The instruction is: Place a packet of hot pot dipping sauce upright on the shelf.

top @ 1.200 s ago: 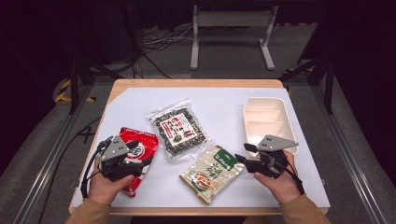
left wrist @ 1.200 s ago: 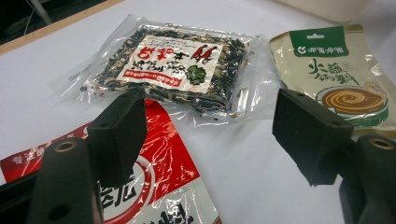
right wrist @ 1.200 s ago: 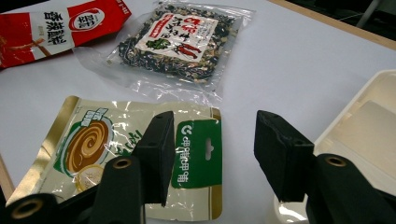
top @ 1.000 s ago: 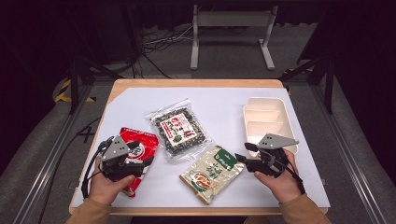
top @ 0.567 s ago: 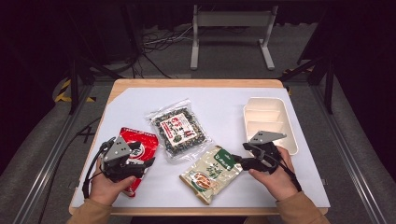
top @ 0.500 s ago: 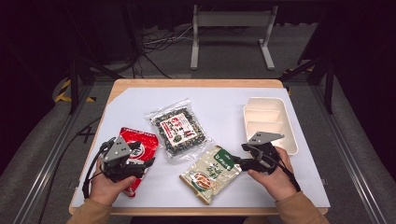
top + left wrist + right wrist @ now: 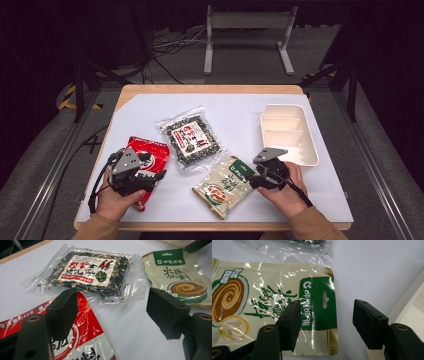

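One beige sauce packet [image 7: 274, 315] lies flat on the table, its long axis slanting up toward the right gripper [image 7: 325, 322], whose spread, empty jaws straddle its green header edge; left gripper [image 7: 150, 177] farther off, released.

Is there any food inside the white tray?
No, the white tray has bare compartments; all three snack packets lie outside it on the table.

each hand carries a black gripper, the left gripper [image 7: 159, 176] and the right gripper [image 7: 248, 177], topped by a grey 3-cornered plate. both have 2 blocky matte-black jaws on arms with brass-ringed screw holes. black cables trail back. tan sleeves cover both forearms.
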